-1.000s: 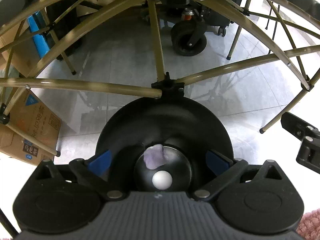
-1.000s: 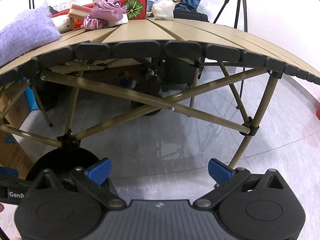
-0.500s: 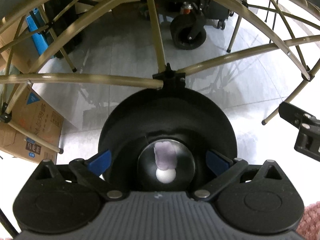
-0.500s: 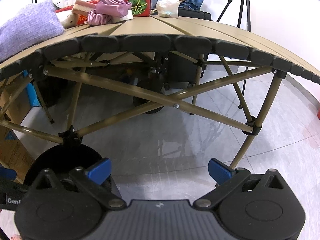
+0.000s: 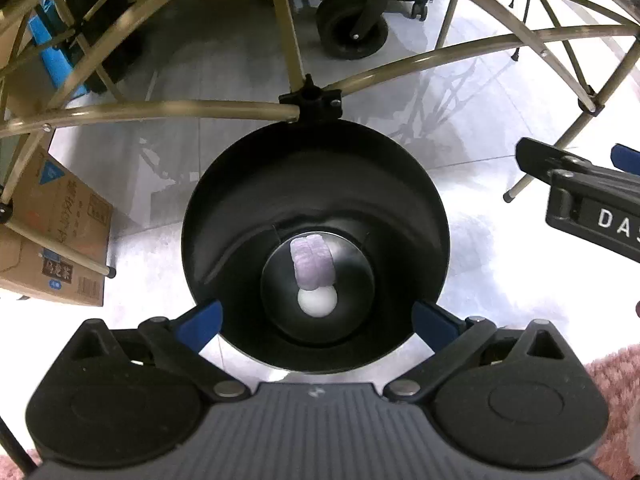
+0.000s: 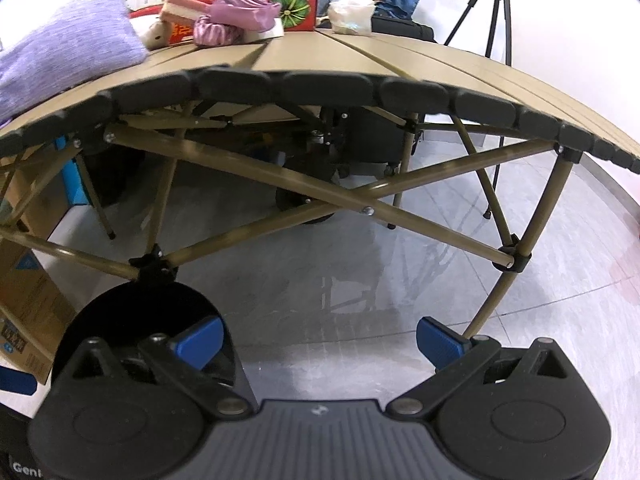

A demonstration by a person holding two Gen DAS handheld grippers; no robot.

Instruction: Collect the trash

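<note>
The left gripper (image 5: 316,318) hangs over the black bin (image 5: 400,184) at frame centre, its jaws wide apart and empty. At the bin's bottom lie a lilac scrap (image 5: 312,266) and, touching it below, a white ball (image 5: 317,303). Both look light; the scrap seems soft and easy to pinch anywhere. The right gripper (image 6: 320,340) is also spread, holding nothing, at lower centre before the table (image 6: 360,64).

bin (image 5: 280,184): on floor, under table's front edge, just before a frame joint (image 5: 310,100)
in bin: ball (image 5: 317,302), wad (image 5: 312,262) touching it on far side
box (image 5: 56,240): left of bin
table (image 6: 360,64): cloth (image 6: 68,56) at left, clutter at back
tripod (image 6: 498,8): behind table, right
</note>
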